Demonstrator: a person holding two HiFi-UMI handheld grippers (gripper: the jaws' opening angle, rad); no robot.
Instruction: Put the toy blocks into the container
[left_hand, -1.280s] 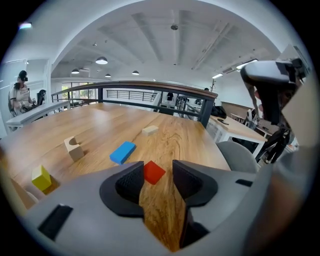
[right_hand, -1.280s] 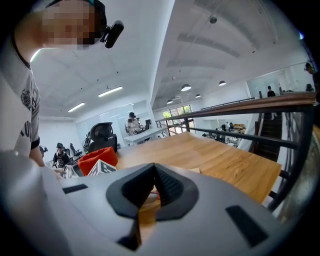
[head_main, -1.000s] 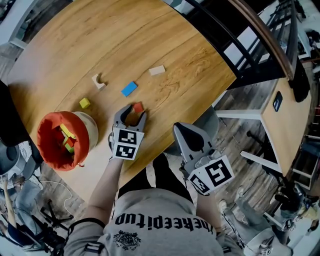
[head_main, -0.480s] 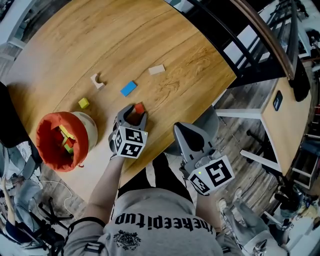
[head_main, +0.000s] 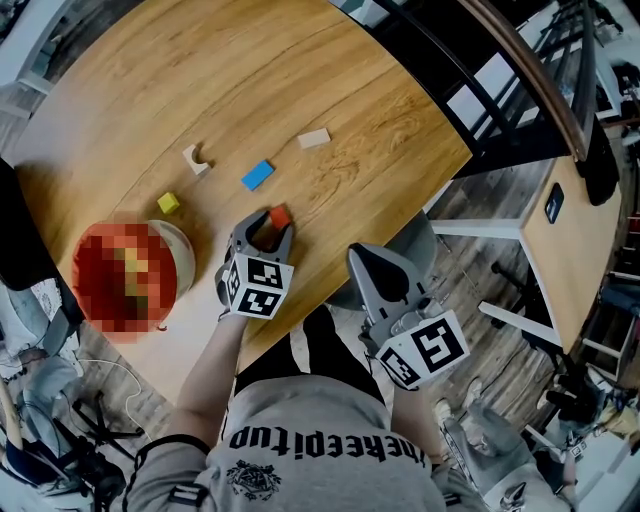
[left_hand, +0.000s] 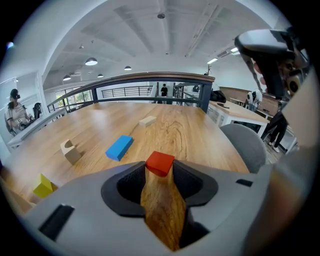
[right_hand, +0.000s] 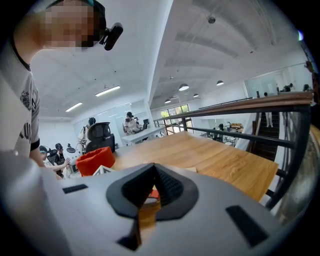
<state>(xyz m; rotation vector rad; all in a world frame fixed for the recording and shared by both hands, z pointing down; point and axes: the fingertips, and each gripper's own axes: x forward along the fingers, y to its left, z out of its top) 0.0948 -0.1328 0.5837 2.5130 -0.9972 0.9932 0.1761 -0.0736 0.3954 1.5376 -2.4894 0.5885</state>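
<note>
A red block (head_main: 279, 216) lies on the wooden table (head_main: 150, 90) between the fingertips of my left gripper (head_main: 265, 219), close to its right finger. In the left gripper view the red block (left_hand: 160, 162) fills most of the gap at the tips of that gripper (left_hand: 160, 169). Its jaws have just been closing and stand open around the block. Farther out lie a blue block (head_main: 257, 176), a yellow cube (head_main: 169, 203), a notched wooden block (head_main: 196, 160) and a tan flat block (head_main: 314, 139). The orange-lined container (head_main: 181, 262) stands at the left. My right gripper (head_main: 364, 256) is shut and empty, off the table's edge.
A grey chair (head_main: 412, 243) stands by the table's near right edge, under my right gripper. Beyond the table run a dark railing (head_main: 520, 70) and a second desk (head_main: 572, 250). The container (right_hand: 95, 159) shows orange in the right gripper view.
My left gripper has rolled slightly over the red block, which stays between its tips. The right gripper has not moved.
</note>
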